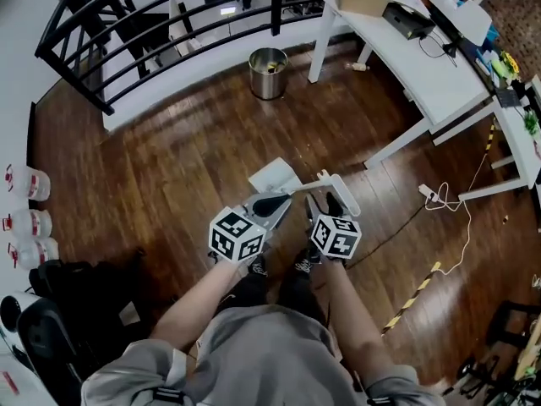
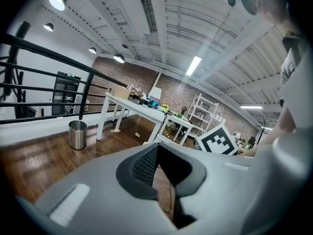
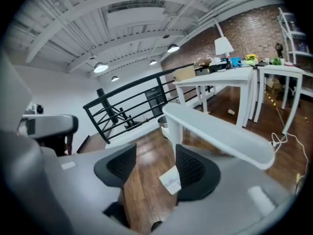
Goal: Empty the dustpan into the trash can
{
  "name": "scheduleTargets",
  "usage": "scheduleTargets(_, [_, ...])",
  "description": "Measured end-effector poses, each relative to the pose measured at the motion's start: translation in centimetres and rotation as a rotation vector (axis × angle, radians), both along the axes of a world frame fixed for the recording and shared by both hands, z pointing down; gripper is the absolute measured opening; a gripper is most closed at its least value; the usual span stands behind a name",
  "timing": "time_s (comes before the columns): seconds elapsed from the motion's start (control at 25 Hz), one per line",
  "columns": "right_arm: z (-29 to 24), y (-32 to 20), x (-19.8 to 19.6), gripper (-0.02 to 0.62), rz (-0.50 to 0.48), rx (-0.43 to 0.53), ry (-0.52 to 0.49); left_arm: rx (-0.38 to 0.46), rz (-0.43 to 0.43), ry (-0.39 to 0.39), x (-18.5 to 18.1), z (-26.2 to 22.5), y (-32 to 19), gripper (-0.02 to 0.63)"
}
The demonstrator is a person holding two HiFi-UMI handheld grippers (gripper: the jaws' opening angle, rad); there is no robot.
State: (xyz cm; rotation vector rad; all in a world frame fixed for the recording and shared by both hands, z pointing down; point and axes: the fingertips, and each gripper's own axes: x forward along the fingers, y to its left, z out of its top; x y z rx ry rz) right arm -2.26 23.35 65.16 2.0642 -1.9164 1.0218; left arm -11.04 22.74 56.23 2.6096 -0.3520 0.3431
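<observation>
— Fingers (image 3: 193,173) on your right gripper (image 3: 154,156)?
— Spread, dustpan handle (image 3: 178,131) between them, beside one pad. Your left gripper (image 2: 156,150): tips together, empty. Print on the dustpan (image 3: 171,182) below: unreadable. Trash can (image 1: 268,73) well beyond both.

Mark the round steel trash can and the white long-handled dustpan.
Round steel trash can (image 1: 268,87): head view, side wall.
White long-handled dustpan (image 1: 272,176): head view, flat pan.

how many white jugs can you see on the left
3, in a row at the head view's left edge: far jug, middle jug, near jug. More may sit out of frame.
</observation>
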Motion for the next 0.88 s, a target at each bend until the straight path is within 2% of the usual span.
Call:
scheduleTargets(0.08, [1.2, -1.3, 1.3, 0.249, 0.076, 0.005, 0.012, -0.003, 0.019, -0.011, 0.2, 0.6, -0.4, 0.003])
scheduleTargets(0.24, [2.2, -4.3, 3.1, 0.266, 0.174, 0.035, 0.053, -0.014, 0.037, -0.020, -0.1, 1.4, -1.2, 0.002])
scheduleTargets(0.44, [2.9, -7.1, 5.5, 0.260, 0.269, 0.019, 0.111, -0.032, 0.040, -0.021, -0.9, 1.6, -2.7, 0.002])
scheduleTargets(0.48, [2.9, -7.5, 6.1, 0.195, 0.275, 0.016, 0.138, -0.027, 0.043, -0.020, -0.8, 1.5, -3.1, 0.002])
scheduleTargets(0.52, [2.7, -8.0, 6.5, 0.187, 0.272, 0.017, 0.157, -0.020, 0.044, -0.019, -1.0, 1.4, -3.6, 0.003])
scheduleTargets(0.72, [0.5, -11.1, 7.4, 0.184, 0.233, 0.067, 0.198, 0.006, -0.005, -0.020, -2.6, 0.8, -8.1, 0.003])
scheduleTargets(0.88, [-1.8, -13.6, 9.7, 0.183, 0.200, 0.089, 0.228, 0.026, -0.023, -0.025, -1.8, 0.0, -11.6, 0.002])
